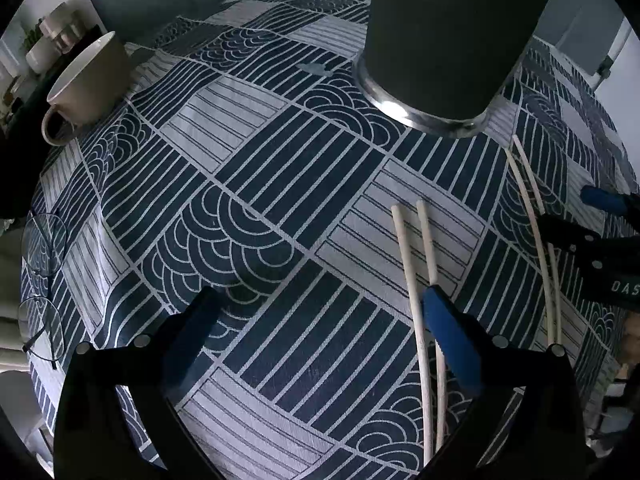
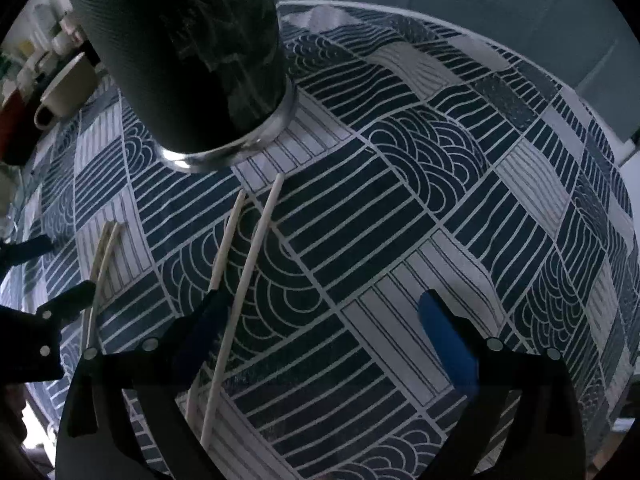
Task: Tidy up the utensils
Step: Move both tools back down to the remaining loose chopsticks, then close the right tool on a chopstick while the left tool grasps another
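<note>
Nearest the left wrist camera, the left gripper hovers low over the surface, which is covered by a navy and white patterned cloth; its jaws are spread wide and grasp nothing, the blue-padded finger lying over one pale pair of chopsticks that rest flat on the cloth side by side. Nearest the right wrist camera, the right gripper is likewise released, jaws wide apart, with a second pair of chopsticks lying between and under its left finger, one stick partly hidden by that finger, so contact cannot be judged. Each gripper shows at the edge of the other's view, the two pairs of sticks lying near one another with a strip of cloth between them. At the left edge of the left wrist view a pair of wire-framed eyeglasses lies on the cloth. Farther on, just beyond the tips of both pairs, stands a tall dark cylinder holder with a shiny metal band at its base, upright on the surface. Farther still, toward the left edge, a cream mug stands upright, with a dark handle. Behind it, blurred shelving holds indistinct items.
</note>
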Tool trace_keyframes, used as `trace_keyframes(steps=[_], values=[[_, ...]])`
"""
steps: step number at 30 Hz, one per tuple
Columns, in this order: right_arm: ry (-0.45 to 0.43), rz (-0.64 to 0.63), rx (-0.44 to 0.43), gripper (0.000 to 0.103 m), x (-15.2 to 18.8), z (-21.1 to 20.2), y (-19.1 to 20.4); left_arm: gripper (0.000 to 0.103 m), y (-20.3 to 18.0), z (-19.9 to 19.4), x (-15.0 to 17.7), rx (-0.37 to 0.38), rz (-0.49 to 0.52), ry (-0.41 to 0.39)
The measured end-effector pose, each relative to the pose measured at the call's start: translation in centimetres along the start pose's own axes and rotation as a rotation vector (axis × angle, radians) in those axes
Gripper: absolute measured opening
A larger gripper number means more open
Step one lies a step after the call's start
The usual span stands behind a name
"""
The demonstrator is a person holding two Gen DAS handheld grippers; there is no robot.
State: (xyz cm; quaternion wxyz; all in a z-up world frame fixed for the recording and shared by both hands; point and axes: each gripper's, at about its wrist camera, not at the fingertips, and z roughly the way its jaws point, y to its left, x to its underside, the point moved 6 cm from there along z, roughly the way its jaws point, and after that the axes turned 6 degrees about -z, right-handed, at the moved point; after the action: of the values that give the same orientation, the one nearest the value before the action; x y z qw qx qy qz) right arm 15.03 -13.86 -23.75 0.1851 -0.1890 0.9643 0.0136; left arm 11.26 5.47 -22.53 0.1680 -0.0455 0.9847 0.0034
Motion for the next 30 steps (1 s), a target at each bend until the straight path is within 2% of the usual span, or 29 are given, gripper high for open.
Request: trace_keyframes(steps=[3, 5, 7, 8, 9, 10, 11, 12, 14, 21, 24, 30], values=[[0.018, -0.014, -0.003, 0.088, 0.0, 0.0, 0.0, 0.098, 0.0, 0.1, -0.2, 0.002, 0.009, 0.020], [0.018, -0.038, -0.013, 0.073, -0.1, -0.3, -0.1, 0.094, 0.2, 0.1, -0.4, 0.006, 0.014, 0.024], [0.012, -0.049, -0.019, 0.038, 0.0, -1.0, -0.3, 0.087, 0.4, -0.1, -0.6, 0.011, 0.025, 0.028], [0.010, -0.049, -0.017, 0.029, 0.2, -1.1, -0.5, 0.077, 0.6, -0.4, -0.6, 0.014, 0.031, 0.030], [0.007, -0.047, -0.016, 0.019, 0.4, -1.3, -0.9, 0.060, 0.9, -0.7, -0.5, 0.017, 0.033, 0.032], [0.001, -0.039, -0.016, 0.010, 0.6, -1.3, -1.4, 0.049, 1.3, -1.0, -0.4, 0.016, 0.031, 0.034], [-0.002, -0.029, -0.006, 0.006, 0.9, -1.4, -1.9, 0.027, 1.8, -1.2, -0.3, 0.018, 0.023, 0.040], [-0.004, -0.018, 0.005, 0.004, 1.0, -1.4, -2.4, 0.014, 2.4, -1.3, -0.1, 0.018, 0.009, 0.046], [0.002, 0.001, -0.002, 0.004, 1.3, -1.5, -3.1, 0.005, 3.7, -1.4, 0.2, 0.024, -0.019, 0.054], [0.042, 0.071, 0.010, 0.004, 2.4, -1.8, -5.7, 0.005, 5.9, -1.6, 0.6, 0.000, -0.065, 0.085], [0.043, 0.108, 0.008, 0.004, 2.5, -2.1, -6.9, 0.005, 6.8, -1.3, 0.2, -0.035, -0.065, 0.101], [-0.034, 0.132, 0.019, 0.004, 0.6, -4.7, -8.5, 0.005, 8.0, -2.4, -1.5, -0.045, -0.087, 0.076]])
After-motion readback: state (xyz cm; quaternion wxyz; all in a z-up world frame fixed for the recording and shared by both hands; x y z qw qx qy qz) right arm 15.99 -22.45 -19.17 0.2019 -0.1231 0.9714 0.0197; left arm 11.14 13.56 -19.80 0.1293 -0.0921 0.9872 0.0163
